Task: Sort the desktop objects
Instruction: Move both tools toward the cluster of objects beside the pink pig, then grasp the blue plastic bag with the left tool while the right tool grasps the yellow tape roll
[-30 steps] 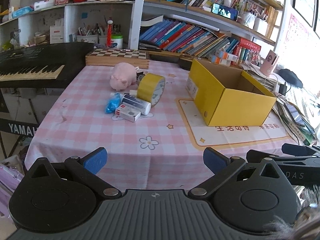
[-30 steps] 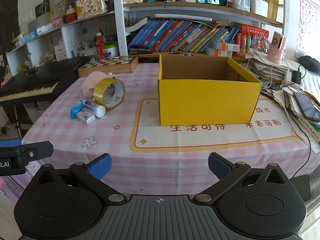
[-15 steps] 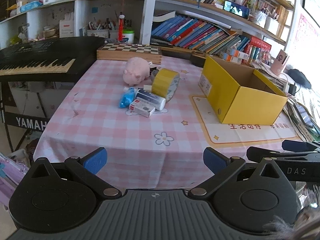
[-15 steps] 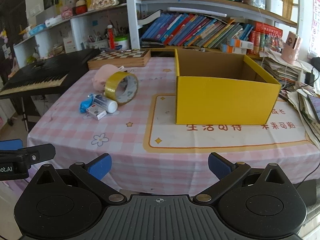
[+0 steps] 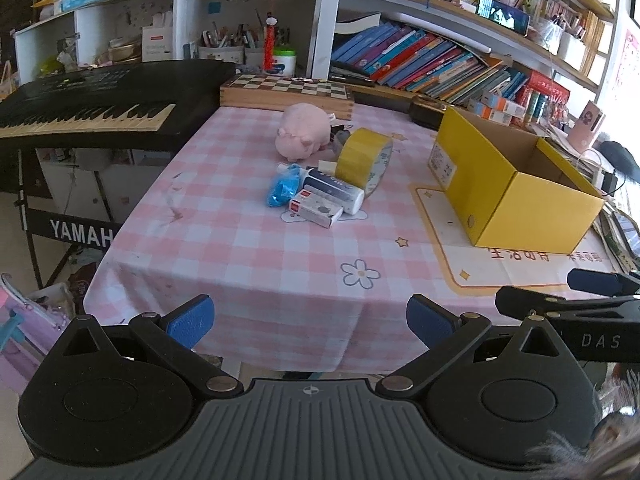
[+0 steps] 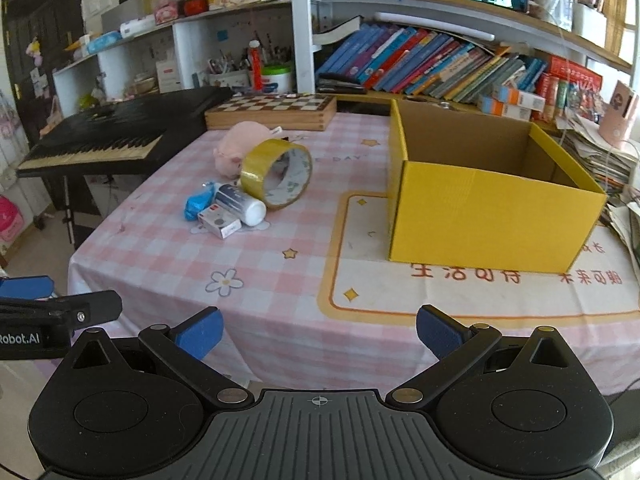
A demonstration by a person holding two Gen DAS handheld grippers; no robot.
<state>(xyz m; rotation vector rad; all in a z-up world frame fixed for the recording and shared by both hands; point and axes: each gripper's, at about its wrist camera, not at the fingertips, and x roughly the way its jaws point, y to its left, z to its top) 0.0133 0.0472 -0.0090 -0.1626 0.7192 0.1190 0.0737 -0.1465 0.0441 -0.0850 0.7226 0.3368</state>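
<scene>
A: What is the largest item shown?
B: The table [image 5: 248, 264], under a pink checked cloth. A keyboard [image 5: 92, 108] stands at its left edge and a chessboard [image 6: 272, 110] lies at the far edge.

A: And the container?
B: The yellow box [image 6: 480, 216], open-topped, sits on the right half of the table on a printed mat [image 6: 480, 292]. Nothing is visible in the part of its interior that shows.

A: Where are the objects to be sorted?
B: In a cluster left of the box, well apart from it. The pink pig [image 5: 302, 136] lies farthest back. The tape [image 6: 278, 172] stands on edge just in front of it. The bottle [image 5: 334, 192] lies against the tape, the blue packet [image 5: 282, 190] lies left of the bottle, and the small carton [image 5: 316, 210] lies nearest.

A: State of the grippers?
B: Left gripper [image 5: 310, 316] and right gripper [image 6: 318, 330] are both spread wide, holding nothing, near the table's front edge.
</scene>
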